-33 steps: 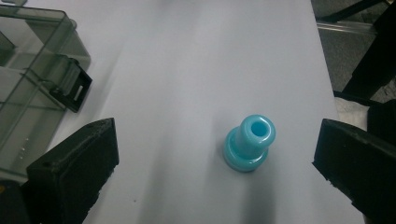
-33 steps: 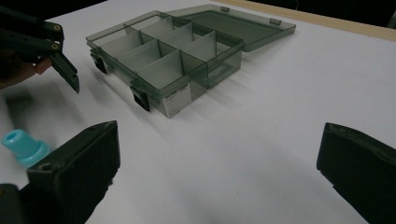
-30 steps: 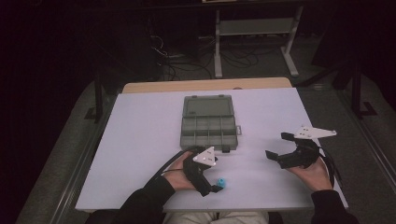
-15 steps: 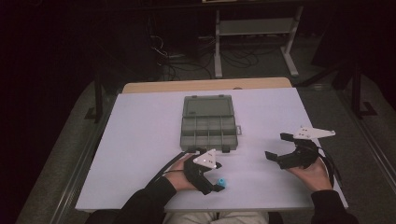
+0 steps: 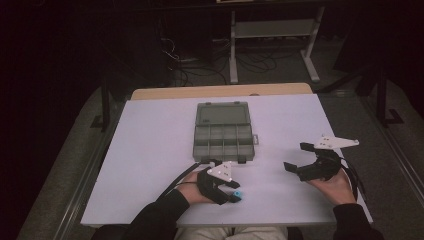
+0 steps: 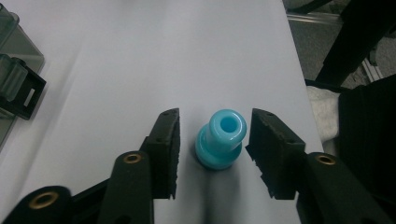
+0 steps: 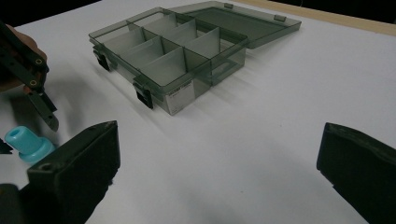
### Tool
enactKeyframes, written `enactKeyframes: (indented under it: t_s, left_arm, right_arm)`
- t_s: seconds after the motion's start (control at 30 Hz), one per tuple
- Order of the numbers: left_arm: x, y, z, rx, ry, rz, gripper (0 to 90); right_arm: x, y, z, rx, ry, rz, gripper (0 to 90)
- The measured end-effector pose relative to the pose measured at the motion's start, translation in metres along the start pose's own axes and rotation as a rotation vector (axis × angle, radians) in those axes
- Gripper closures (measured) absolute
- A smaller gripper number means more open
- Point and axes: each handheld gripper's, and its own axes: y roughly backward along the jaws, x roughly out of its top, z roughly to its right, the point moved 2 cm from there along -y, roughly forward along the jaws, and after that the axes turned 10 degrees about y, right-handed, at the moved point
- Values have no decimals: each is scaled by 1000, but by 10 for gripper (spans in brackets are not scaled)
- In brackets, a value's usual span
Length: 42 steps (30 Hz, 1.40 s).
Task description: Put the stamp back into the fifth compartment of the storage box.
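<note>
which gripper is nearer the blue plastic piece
Left. The left gripper has the blue piece between its jaws, which have just been closing but still show small gaps on both sides. The right gripper rests open, well off to the side of it.

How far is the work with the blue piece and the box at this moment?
Done: the box stands open on the table, its compartments look empty. In hand: the left gripper has its jaws on both sides of the upright blue piece; they have just been closing, but gaps remain, so no grip yet. The right gripper rests open. Left: probably gripping, lifting and placing the piece in a compartment.
</note>
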Motion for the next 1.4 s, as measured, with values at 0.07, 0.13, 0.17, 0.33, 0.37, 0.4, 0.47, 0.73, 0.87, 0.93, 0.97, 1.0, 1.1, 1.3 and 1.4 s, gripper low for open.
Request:
enactKeyframes:
  t_s: [0.07, 0.13, 0.17, 0.33, 0.37, 0.4, 0.47, 0.73, 0.87, 0.93, 0.97, 1.0, 1.1, 1.3, 1.4]
  left_arm:
    - [0, 0, 1, 9, -9, -1, 581]
    - [0, 0, 1, 6, -10, 1, 611]
    - [0, 1, 1, 3, -10, 4, 626]
    - [-1, 1, -1, -11, 4, 7, 686]
    - [-1, 1, -1, -17, 6, 8, 694]
    - [-1, 2, -1, -18, 5, 10, 704]
    - [-1, 2, -2, -29, 13, 14, 720]
    - [0, 3, 0, -38, 17, 10, 721]
    - [0, 5, 0, -38, 17, 13, 723]
    - [1, 6, 0, -36, 15, 14, 723]
    - [1, 7, 0, -36, 18, 19, 723]
    - [1, 8, -1, -35, 21, 22, 723]
    - [1, 11, -2, -35, 30, 36, 723]
    - [3, 18, -4, -29, 38, 56, 723]
    - [4, 21, -5, -25, 41, 68, 723]
  right_arm:
    - [0, 0, 0, 1, 0, -1, 0]
    - [0, -1, 0, 1, 1, -3, 0]
    - [0, -1, 0, 1, 1, -4, 0]
    - [0, -1, 0, 0, 3, -5, 0]
    - [0, 0, 0, 0, 2, -4, 0]
    - [0, 0, 0, -1, 2, -3, 0]
    - [0, 0, 0, -1, 2, -2, 0]
    - [0, -1, 0, 0, 2, -6, 0]
    - [0, -1, 0, -1, 2, -6, 0]
    - [0, -1, 0, 0, 2, -6, 0]
    - [0, 0, 0, -1, 1, -5, 0]
    - [0, 0, 0, -1, 1, -5, 0]
    - [-1, 0, 0, -1, 1, -6, 0]
    - [-1, -1, 0, 0, 0, -8, 0]
    - [-1, -1, 0, 0, 0, -7, 0]
